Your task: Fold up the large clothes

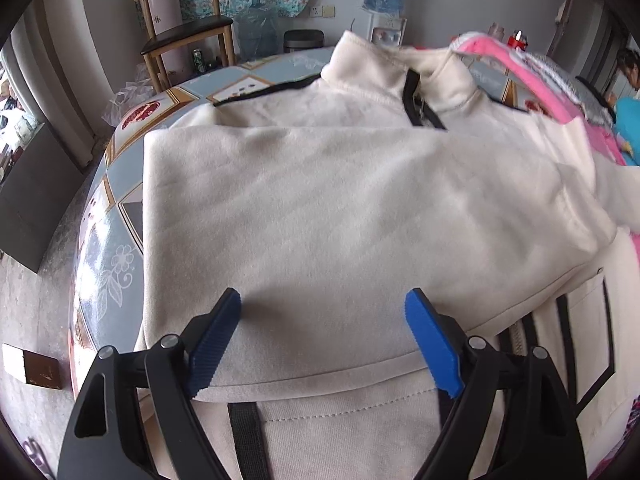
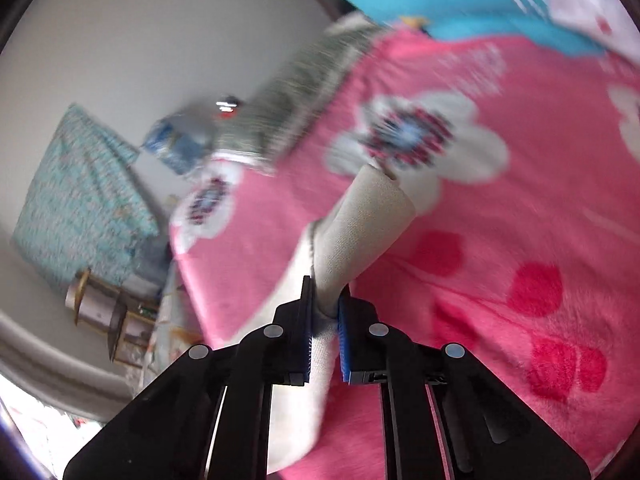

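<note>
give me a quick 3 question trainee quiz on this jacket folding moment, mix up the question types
1. True or false: the left gripper is clamped on the cream jacket.
2. Which does the right gripper hold? A) the pink blanket B) a cream sleeve cuff C) nothing
3. Fill in: in the left wrist view, the jacket's collar has a ____ zipper.

Key
1. False: its jaws stand wide apart above the fabric.
2. B: the pads pinch the cuff, with the blanket behind it.
3. Black.

Soft daylight, fisheye-warped edges, heavy motion blur at right.
</note>
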Action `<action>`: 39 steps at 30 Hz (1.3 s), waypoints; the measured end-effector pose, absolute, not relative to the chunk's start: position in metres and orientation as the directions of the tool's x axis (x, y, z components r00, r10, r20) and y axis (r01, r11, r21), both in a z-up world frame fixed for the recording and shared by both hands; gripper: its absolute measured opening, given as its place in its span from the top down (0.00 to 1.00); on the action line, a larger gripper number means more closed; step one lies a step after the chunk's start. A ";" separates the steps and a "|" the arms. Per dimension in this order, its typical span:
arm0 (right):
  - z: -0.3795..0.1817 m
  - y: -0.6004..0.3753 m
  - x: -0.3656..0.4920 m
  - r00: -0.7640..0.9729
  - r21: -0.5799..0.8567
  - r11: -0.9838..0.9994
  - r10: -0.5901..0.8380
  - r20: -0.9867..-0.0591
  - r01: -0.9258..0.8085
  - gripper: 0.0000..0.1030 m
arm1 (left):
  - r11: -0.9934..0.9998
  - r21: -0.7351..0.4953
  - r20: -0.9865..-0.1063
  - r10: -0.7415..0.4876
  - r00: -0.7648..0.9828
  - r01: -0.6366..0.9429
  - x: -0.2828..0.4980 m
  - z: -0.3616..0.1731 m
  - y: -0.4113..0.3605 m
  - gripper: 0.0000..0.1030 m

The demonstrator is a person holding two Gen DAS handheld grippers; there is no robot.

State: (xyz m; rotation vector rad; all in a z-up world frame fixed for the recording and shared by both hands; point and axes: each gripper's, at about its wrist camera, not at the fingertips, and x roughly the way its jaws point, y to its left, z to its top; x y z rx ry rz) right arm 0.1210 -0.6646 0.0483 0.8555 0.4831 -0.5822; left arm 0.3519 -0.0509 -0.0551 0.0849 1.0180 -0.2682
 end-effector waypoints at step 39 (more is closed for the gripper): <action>-0.047 -0.221 0.287 0.444 0.540 0.829 0.544 -0.712 -0.149 0.54 | 0.900 -0.327 -0.709 -0.435 0.555 0.289 0.303 -0.010 0.035 0.20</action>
